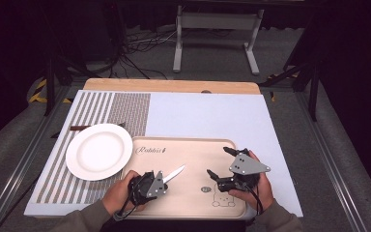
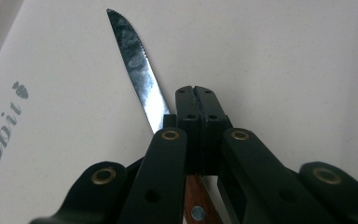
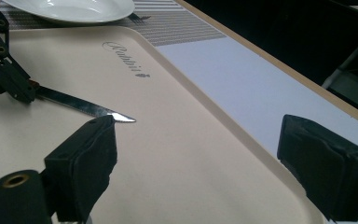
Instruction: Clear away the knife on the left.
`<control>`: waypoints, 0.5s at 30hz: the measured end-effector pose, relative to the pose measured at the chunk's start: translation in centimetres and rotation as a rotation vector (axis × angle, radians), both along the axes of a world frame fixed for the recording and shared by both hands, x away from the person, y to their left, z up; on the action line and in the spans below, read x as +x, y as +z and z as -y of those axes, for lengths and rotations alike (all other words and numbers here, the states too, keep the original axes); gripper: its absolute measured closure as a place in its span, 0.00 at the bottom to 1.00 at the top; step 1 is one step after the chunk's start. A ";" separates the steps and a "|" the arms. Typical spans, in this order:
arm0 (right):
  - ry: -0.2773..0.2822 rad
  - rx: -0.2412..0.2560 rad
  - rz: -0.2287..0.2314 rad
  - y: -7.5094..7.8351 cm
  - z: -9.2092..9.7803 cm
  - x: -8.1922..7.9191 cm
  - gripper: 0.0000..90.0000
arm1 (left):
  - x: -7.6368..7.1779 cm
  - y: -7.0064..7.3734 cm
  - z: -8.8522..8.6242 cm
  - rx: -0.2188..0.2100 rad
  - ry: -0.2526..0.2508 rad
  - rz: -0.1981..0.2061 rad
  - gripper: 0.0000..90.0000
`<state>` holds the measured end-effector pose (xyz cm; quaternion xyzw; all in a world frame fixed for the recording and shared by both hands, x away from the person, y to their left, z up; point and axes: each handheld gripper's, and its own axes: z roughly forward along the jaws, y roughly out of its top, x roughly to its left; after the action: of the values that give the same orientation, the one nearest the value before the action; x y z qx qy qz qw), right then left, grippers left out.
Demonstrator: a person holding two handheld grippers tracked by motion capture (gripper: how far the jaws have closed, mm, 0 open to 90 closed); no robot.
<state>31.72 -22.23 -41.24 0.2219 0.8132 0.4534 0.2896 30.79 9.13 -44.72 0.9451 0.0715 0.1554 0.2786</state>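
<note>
Left claw [image 2: 196, 100] pinches knife [image 2: 135, 65] over "Rabbit" tray [image 1: 193, 150]; right claw [image 3: 196, 154] spread.

It looked like a lab recording rig: my table [image 1: 174, 86] stood on grey carpet, loose cables [image 1: 140, 46] at twelve o'clock, black curtains around.

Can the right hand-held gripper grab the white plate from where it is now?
Probably not without moving. The right hand-held gripper is open over the tray's right side, while the white plate lies past the tray's left edge. The left hand-held gripper, holding the knife, sits between them.
</note>
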 end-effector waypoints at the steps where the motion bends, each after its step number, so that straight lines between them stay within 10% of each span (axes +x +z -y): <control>1: 0.000 -0.001 0.001 0.0 0.0 0.0 0.14 | 0.0 0.0 -0.2 -0.001 0.003 -0.003 1.00; 15: -0.003 -0.010 -0.004 -0.1 -0.1 0.0 0.14 | -0.5 -0.2 -3.9 -0.021 0.100 -0.015 0.99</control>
<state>31.77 -22.09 -41.34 0.2224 0.8159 0.4483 0.2896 30.27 13.02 -44.94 0.9385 0.1221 0.1613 0.2798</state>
